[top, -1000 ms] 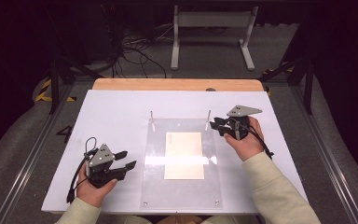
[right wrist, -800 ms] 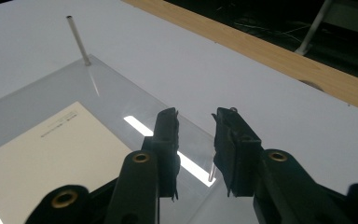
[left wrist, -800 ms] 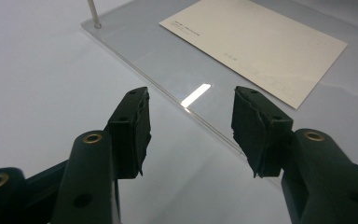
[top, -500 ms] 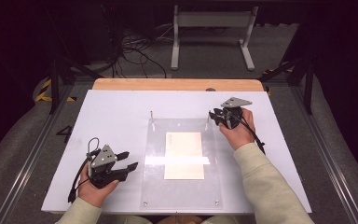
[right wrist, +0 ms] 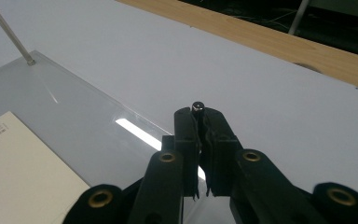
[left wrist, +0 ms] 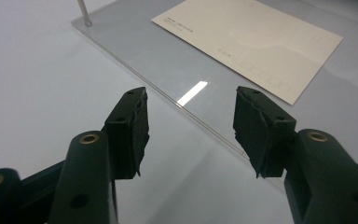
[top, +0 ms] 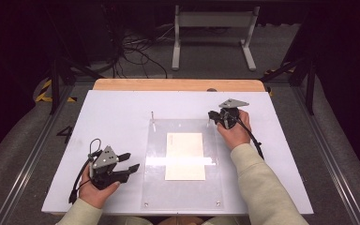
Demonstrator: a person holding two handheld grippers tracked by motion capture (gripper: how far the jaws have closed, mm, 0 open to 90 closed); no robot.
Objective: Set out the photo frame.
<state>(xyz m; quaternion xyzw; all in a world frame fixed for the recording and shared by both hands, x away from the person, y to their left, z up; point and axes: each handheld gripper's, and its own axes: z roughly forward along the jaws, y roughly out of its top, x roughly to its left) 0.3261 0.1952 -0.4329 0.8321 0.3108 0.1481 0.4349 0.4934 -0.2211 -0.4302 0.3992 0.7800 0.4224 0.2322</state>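
Your right tongs (top: 214, 117) have just been closing, and in the right gripper view they now pinch the thin metal pin (right wrist: 197, 107) that stands at the far right corner of the clear acrylic plate (top: 183, 197). Its rounded head pokes out just above the pads (right wrist: 186, 135). That pin looks stiff, smooth and slim, so expect it to be slippery. Keep the grip low on the shaft and square to it, or it may twist out sideways. If it is seated in the plate, a straight pull along its own axis looks safest; levering it could stress the acrylic.

The matching pin (top: 153, 114) stands at the far left corner, free.

Your left tongs (top: 132, 161) sit spread and empty on the near left of the white table (top: 108, 112), pointing at the plate's left edge with nothing between the pads (left wrist: 135, 126).

The plate itself looks rigid but light, glossy and easily scratched; it could skate on the table, so steady its edge with that left hand if the pin resists. The cream card (top: 184, 155) lies flat in the middle of the plate; it is thin and light, so a jolt could shift it.
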